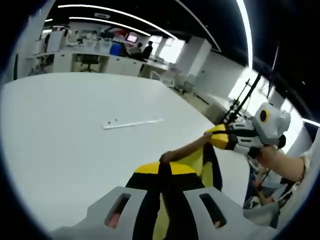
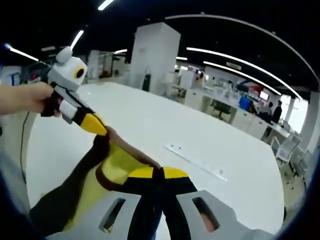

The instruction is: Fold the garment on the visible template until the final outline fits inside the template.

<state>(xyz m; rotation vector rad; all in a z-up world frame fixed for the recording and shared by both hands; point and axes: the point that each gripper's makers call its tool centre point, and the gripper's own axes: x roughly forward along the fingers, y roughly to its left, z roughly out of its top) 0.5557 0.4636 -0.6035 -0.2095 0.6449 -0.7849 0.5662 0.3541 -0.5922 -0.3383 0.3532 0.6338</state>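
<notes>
holding the garment up between both tongs

left tongs (image 1: pixel 165 161) pressed together, pinching the yellow-and-black garment (image 1: pixel 192 159) above the white surface (image 1: pixel 75 130). right tongs (image 2: pixel 159 171) clamp its other edge, cloth (image 2: pixel 112 167) stretched between them. a pale strip (image 1: pixel 132 122) lies flat on the surface, well apart. desks and chairs sit far behind.

The garment (image 1: pixel 197 157) is held stretched above the table (image 1: pixel 60 140) between the two grippers — the left gripper (image 1: pixel 165 167) pinched on one edge, the right gripper (image 1: pixel 220 136) clamped on the other, off to its right. A flat strip (image 1: pixel 132 122) lies on the table beyond the garment, well apart from it — desks (image 1: pixel 95 60) stand behind.
</notes>
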